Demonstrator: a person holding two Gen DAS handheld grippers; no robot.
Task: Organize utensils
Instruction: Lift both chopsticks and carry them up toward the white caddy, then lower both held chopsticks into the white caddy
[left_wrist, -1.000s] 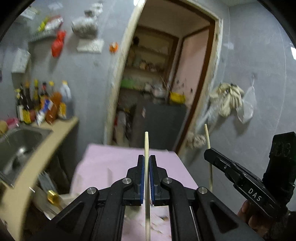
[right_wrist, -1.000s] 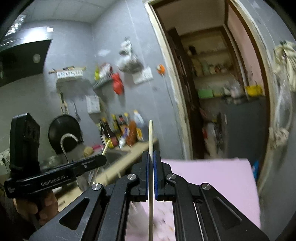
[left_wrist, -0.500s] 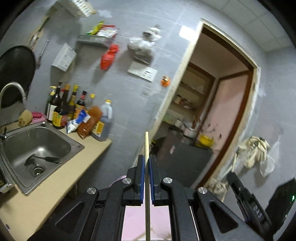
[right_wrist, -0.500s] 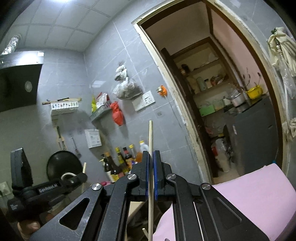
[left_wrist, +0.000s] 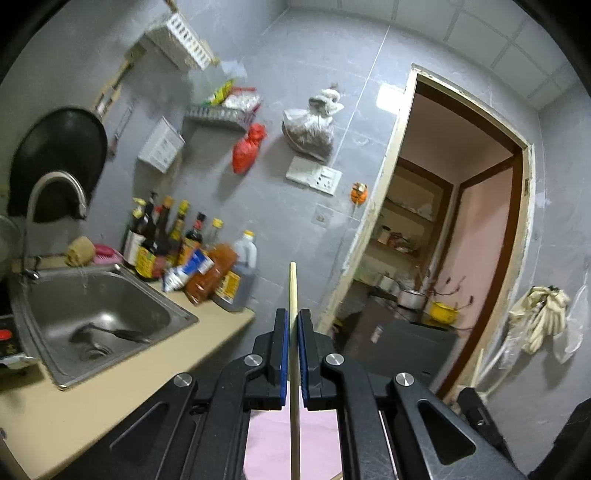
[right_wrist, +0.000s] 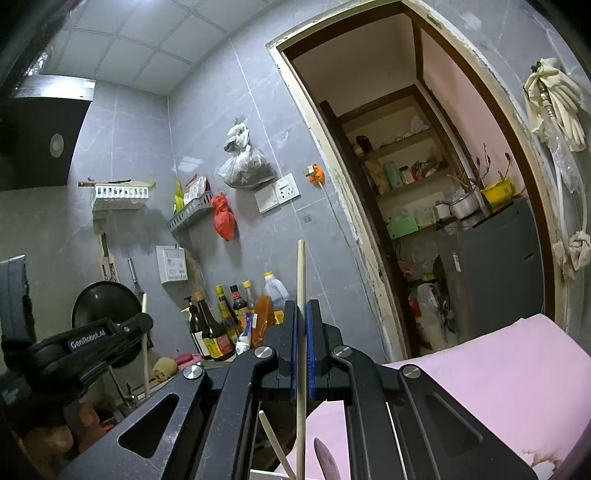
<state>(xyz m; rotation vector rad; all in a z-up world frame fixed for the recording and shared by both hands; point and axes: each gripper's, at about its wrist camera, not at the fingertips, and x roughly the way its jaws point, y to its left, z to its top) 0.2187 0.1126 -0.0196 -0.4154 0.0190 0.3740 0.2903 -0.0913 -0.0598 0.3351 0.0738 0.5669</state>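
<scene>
Left gripper (left_wrist: 291, 354): jaws clamped on one chopstick (left_wrist: 293, 295), stick upright, tip well above jaws, tail running down past pink cloth (left_wrist: 321, 432). Right gripper (right_wrist: 302, 347): same, jaws clamped on second chopstick (right_wrist: 301, 280), also upright. Both pointing level, out over room, not at any holder. Left unit also in right-wrist view, w/ its stick poking up beside the wok (right_wrist: 99, 306).

Risks, judged from here:

- Thin round sticks pinched at one narrow spot, so could pivot or slide in the pads w/ a quick swing; a tilt would spoil insertion into any slot.
- Long ends both above and below jaws, easy to snag: lower ends on cloth or on loose sticks (right_wrist: 275, 443) near bottom of right view, upper ends on bottles (left_wrist: 177, 243) at back edge of worktop (left_wrist: 74, 402) or on tap (left_wrist: 55, 195).
- Two units close side by side; crossing paths could knock sticks together, twist one out of grip.
- Sink (left_wrist: 96, 317) near left edge of worktop, w/ a utensil already lying in it; a dropped stick could end up there, awkward to regrip.
- Destination not in view, cannot tell where sticks belong; aiming blind means a likely miss.
</scene>
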